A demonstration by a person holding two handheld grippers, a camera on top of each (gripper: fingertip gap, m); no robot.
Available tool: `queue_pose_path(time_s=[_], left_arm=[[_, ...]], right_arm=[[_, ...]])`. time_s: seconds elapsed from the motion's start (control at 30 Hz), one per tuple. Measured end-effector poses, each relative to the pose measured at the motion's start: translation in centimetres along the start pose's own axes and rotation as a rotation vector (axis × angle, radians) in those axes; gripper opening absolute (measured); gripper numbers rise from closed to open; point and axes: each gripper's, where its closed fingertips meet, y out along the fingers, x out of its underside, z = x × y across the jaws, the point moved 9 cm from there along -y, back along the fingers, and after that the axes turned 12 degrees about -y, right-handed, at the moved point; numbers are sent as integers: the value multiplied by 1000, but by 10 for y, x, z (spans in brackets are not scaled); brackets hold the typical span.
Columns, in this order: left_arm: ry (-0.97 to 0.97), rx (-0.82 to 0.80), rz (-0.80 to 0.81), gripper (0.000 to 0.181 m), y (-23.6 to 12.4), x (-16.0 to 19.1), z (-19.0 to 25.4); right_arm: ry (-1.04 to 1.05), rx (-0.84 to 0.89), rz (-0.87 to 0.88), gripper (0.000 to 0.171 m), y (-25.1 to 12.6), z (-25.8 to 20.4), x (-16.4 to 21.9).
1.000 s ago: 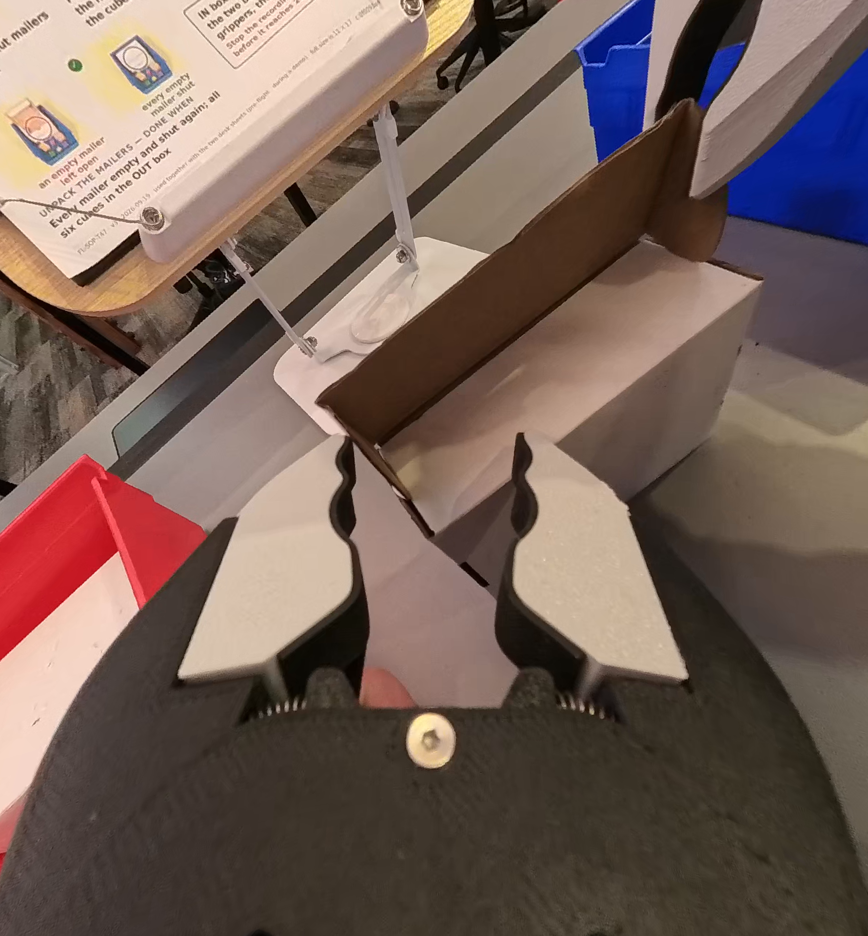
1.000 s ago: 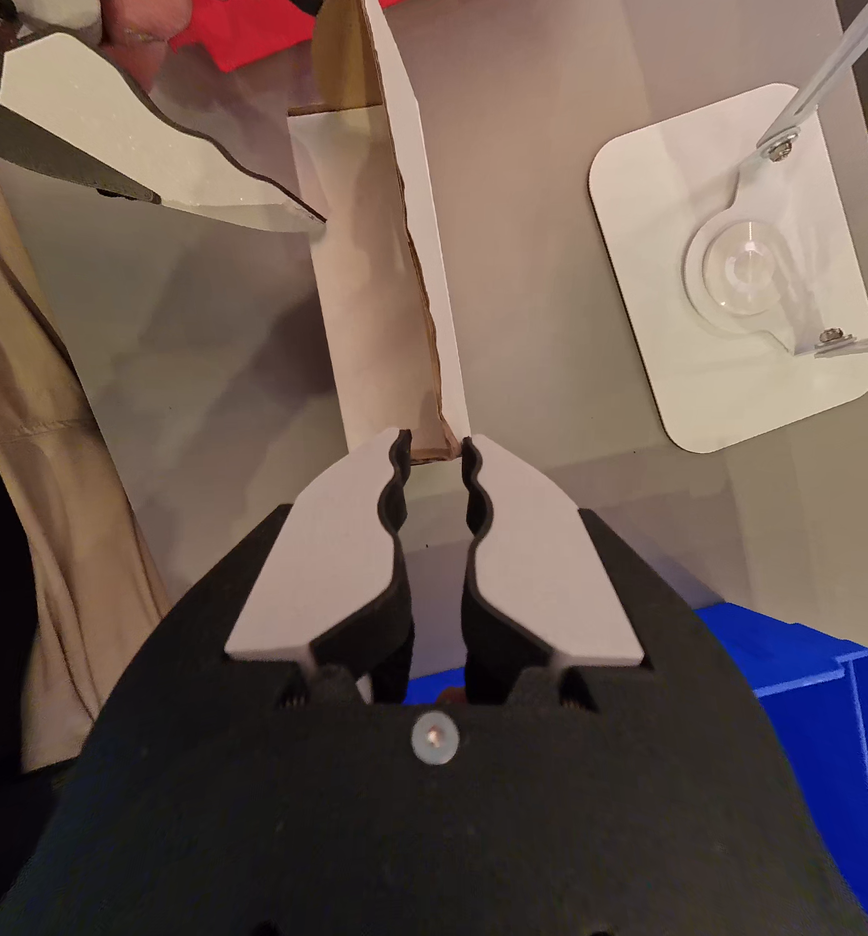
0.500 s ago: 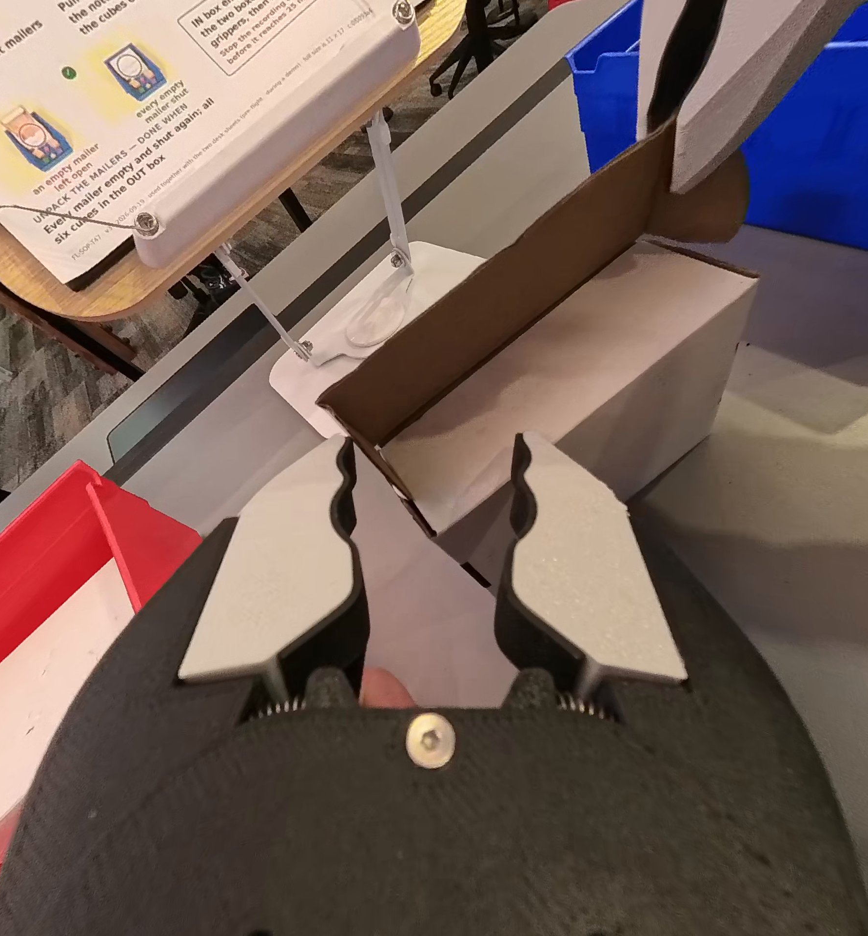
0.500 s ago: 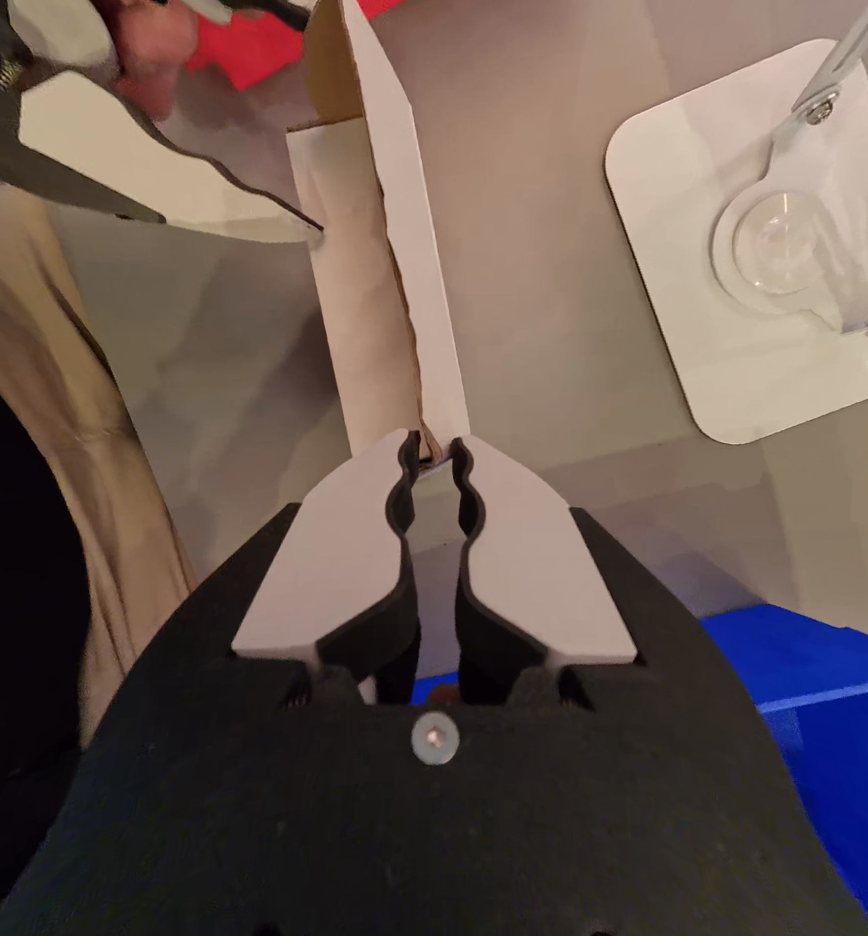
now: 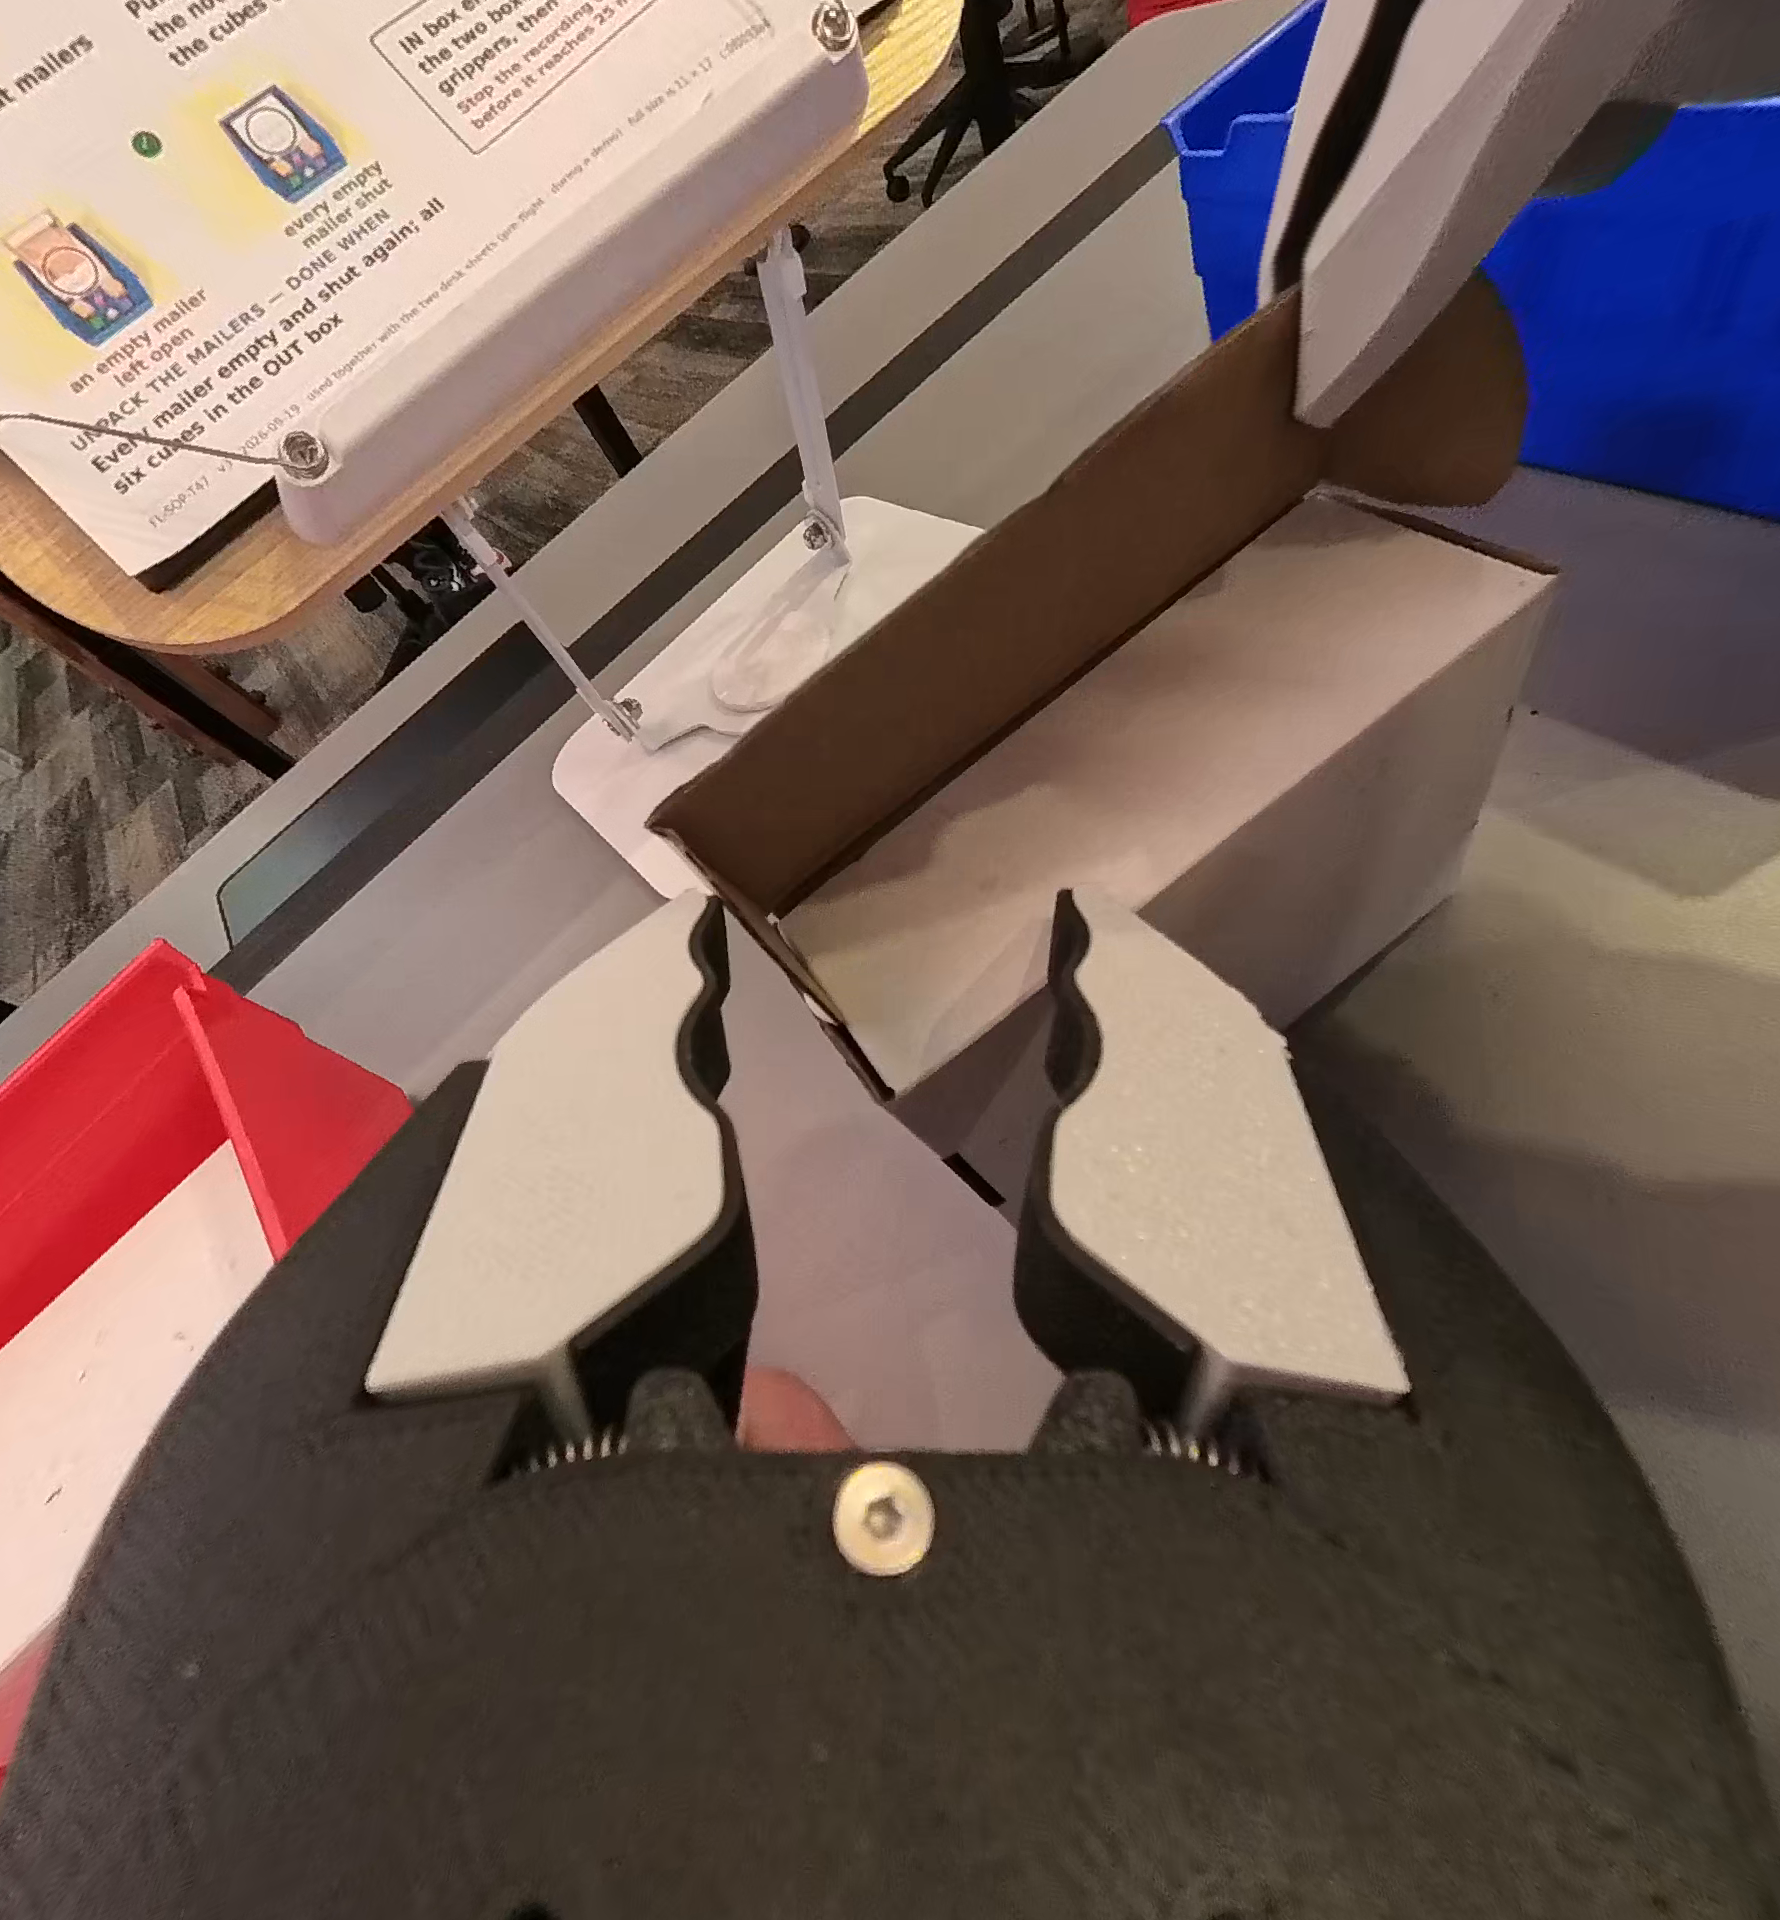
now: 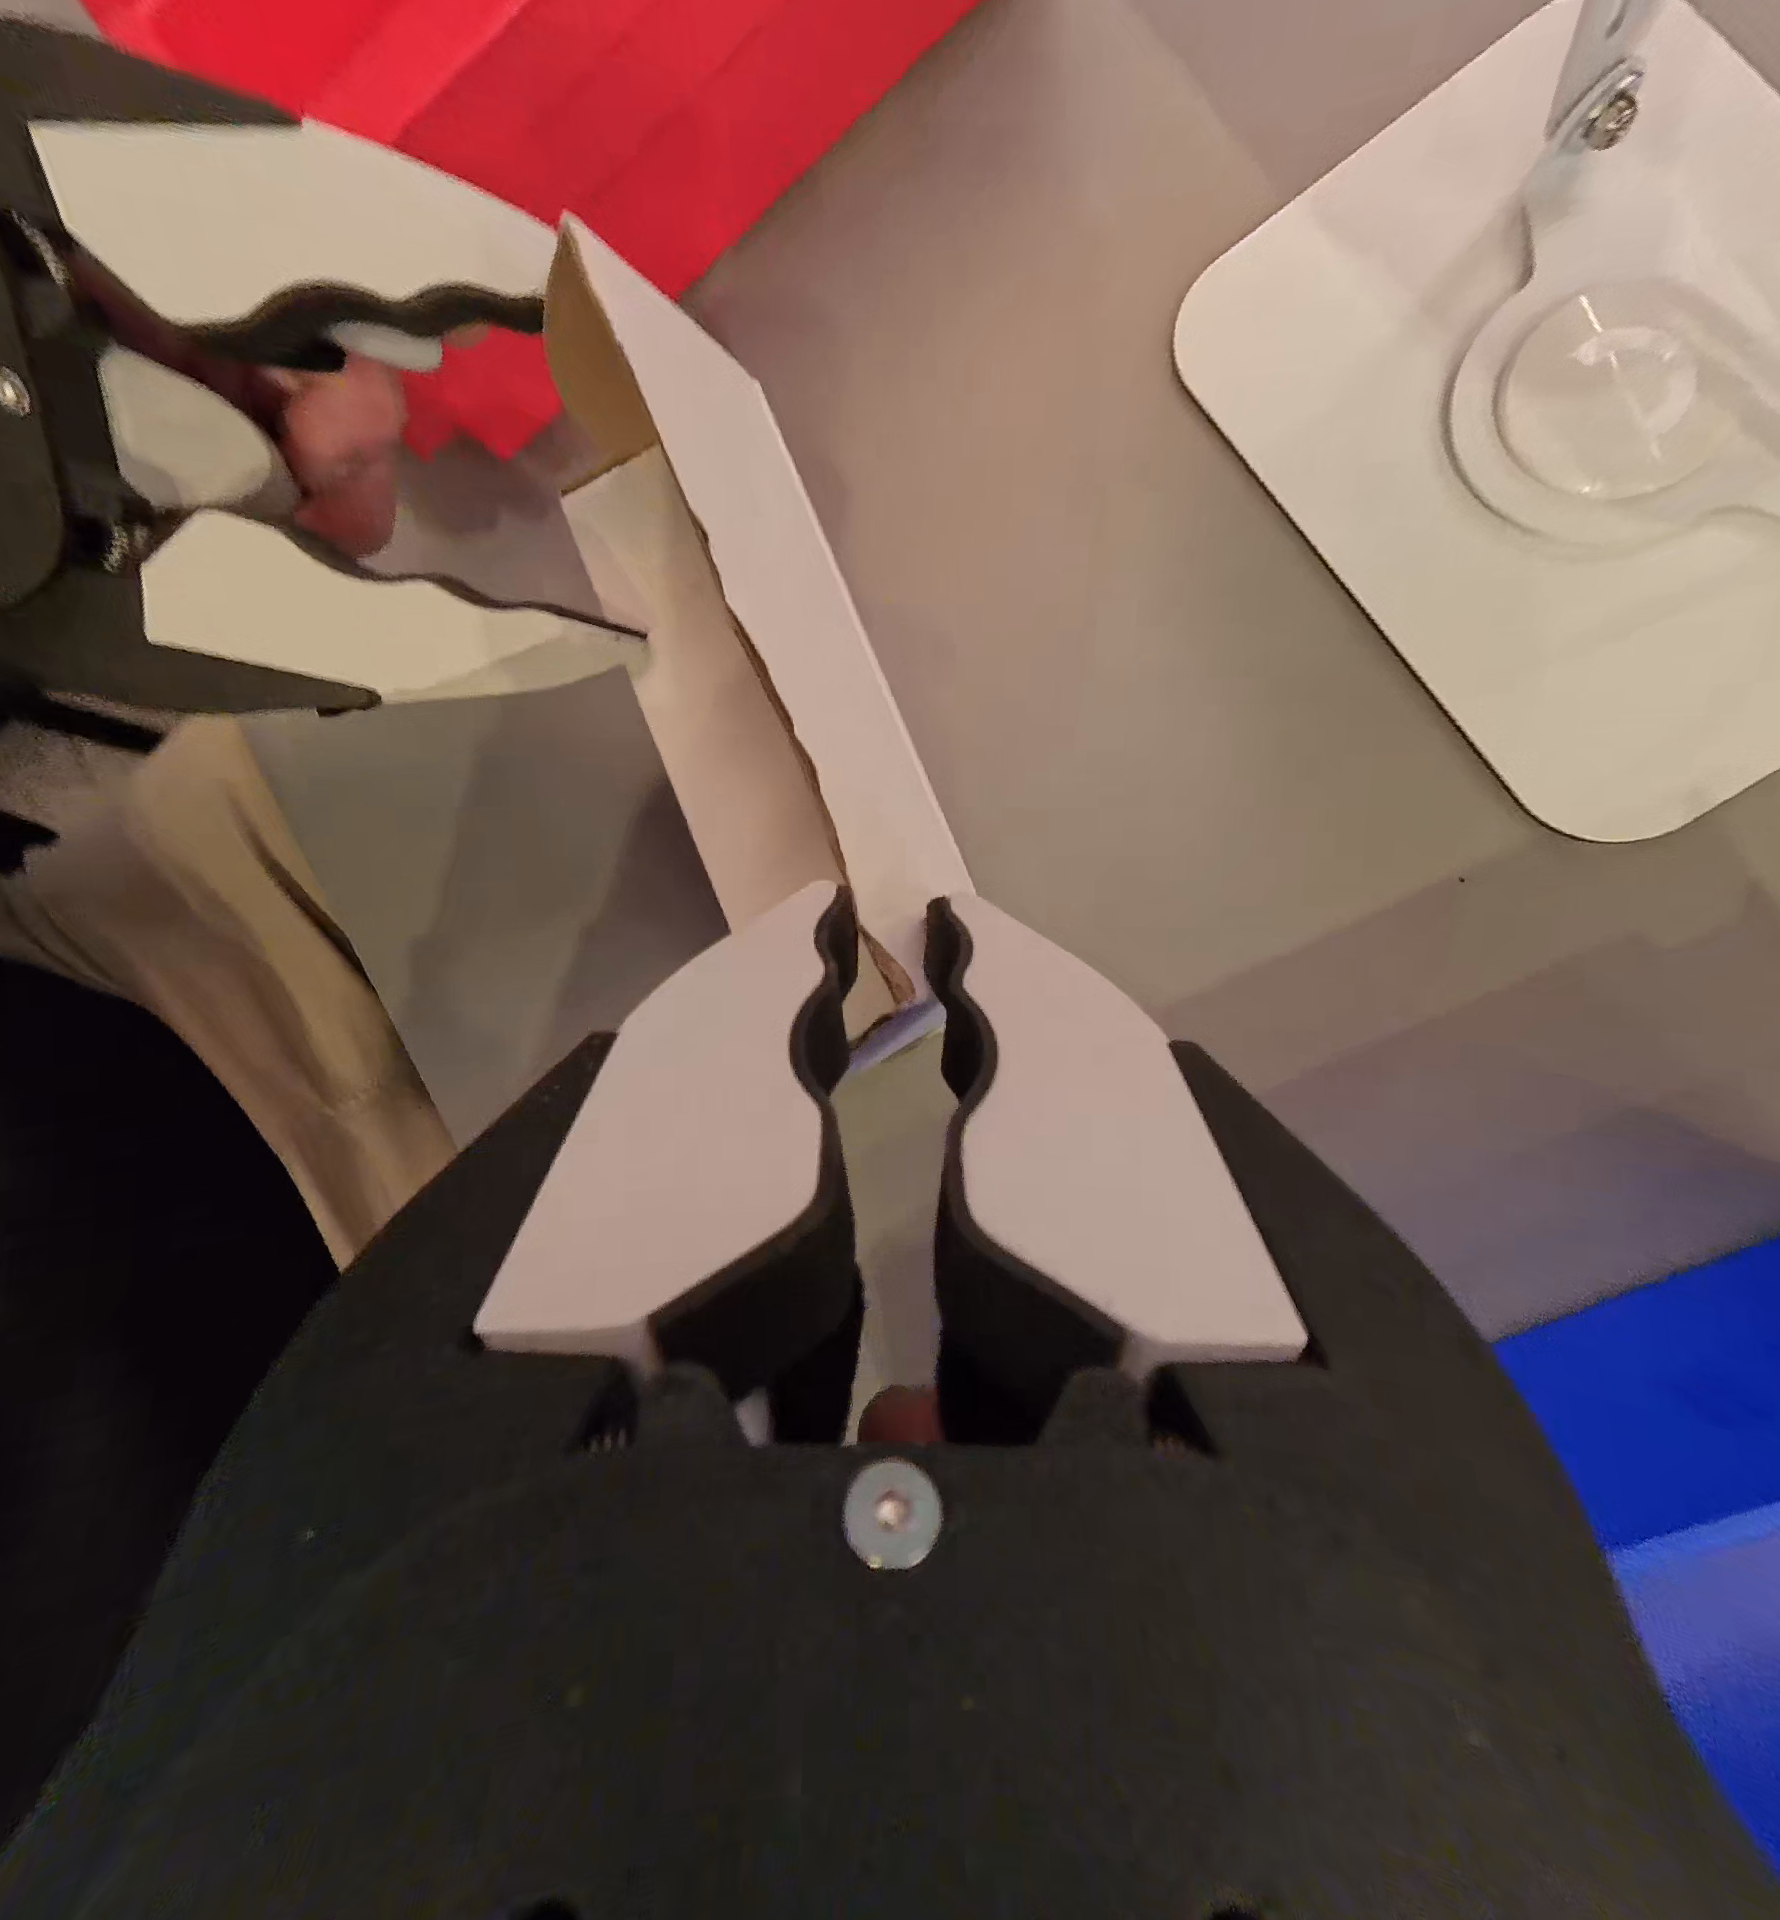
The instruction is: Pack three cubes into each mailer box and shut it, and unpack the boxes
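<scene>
At nine o'clock in the left wrist view a red bin (image 5: 86,1174) is seen, with something flat and white lying in it; what that is cannot be told. At eleven o'clock an instruction card on a white stand (image 5: 782,665) is raised above the grey table (image 5: 1592,1143). At the centre the white mailer box (image 5: 1229,769) is found resting on the table, its top closed down flat while the long tuck flap (image 5: 990,665) is held upright, brown inner face showing. The left gripper (image 5: 886,925) is spread, its fingertips set either side of the box's near corner and nothing is clamped between them. At one o'clock the right gripper (image 5: 1385,239) is seen pinching the far end of the flap, in front of a blue bin (image 5: 1696,312).

In the right wrist view the left gripper (image 6: 564,468) appears at ten o'clock, spread beside the far end of the box; at the centre the right gripper (image 6: 891,904) is nearly pressed together on the flap's end, a thin edge of card held between the fingers.

No cubes are visible in either view, and whether any lie inside cannot be told. This box is judged to be mid-way through a flap step, either being opened or being tucked shut; no second box can be made out for certain, so most of the task is taken as still open
</scene>
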Motion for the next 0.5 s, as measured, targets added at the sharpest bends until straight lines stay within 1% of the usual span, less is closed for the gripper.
queue_pose_path(time_s=[0.07, 0.13, 0.2, 0.27, 0.37, 0.4, 0.43, 0.5], left_arm=[[3, -3, 0, 59, 0, 0, 0], [7, -3, -1, 59, 0, 0, 1], [7, -4, -4, 59, 0, -1, 1], [6, -3, -4, 59, 0, -1, 1], [7, -1, -5, 59, 1, -1, 1], [8, -2, -5, 59, 1, -1, 1], [8, -3, -5, 59, 1, -1, 1], [9, -2, -5, 59, 1, -1, 1]], right_arm=[[22, -24, 44, 13, 1, 1, 2], [12, -55, 53, 21, 0, -2, 2], [-64, -10, -42, 29, -4, -4, 6], [-150, -3, -124, 38, -9, -5, 10], [-243, 4, -180, 33, -12, -1, 10], [-281, 12, -189, 34, -11, 0, 9], [-322, -2, -192, 37, -10, 1, 8], [-401, -46, -220, 32, -5, -1, 7]])
